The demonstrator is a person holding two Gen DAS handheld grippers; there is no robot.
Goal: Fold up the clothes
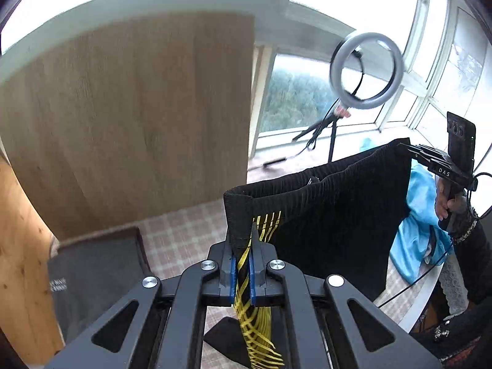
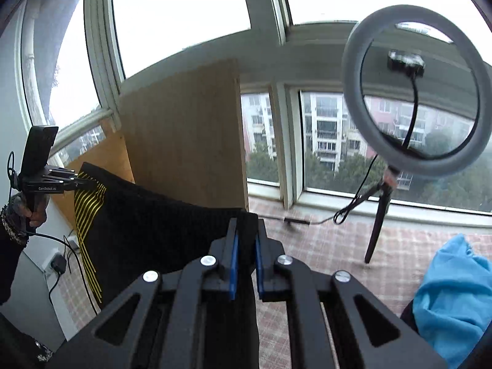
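Two hand-held grippers suspend a black ribbed garment [image 1: 338, 212] in the air above a checked-cloth bench [image 1: 181, 236].

Left wrist view: the left gripper [image 1: 243, 264] is clamped on one upper corner of the garment, where yellow stripes [image 1: 246, 316] run down the fabric; the blue pads [image 1: 232, 276] press the cloth from both sides and the striped part hangs down between them. From this corner the garment's top edge stretches toward the upper right, where the right gripper [image 1: 410, 150] holds the opposite corner. A hand [image 1: 446, 203] grips that tool's handle.

Right wrist view: the right gripper [image 2: 246, 246] is closed narrowly on the plain black corner, the fabric filling the gap between its blue pads. The top edge runs left and upward to the left gripper [image 2: 81, 181], which pinches the striped corner; a hand [image 2: 33, 212] holds its handle. The cloth sags slightly between the two grips and hangs free below them.

A blue garment [image 2: 452, 295] lies bunched on the bench, to the right of the right gripper and apart from the black one. A ring light [image 2: 415, 92] on a tripod stands on the bench before the windows [image 2: 332, 129], and a wooden panel [image 1: 132, 117] rises behind the bench.
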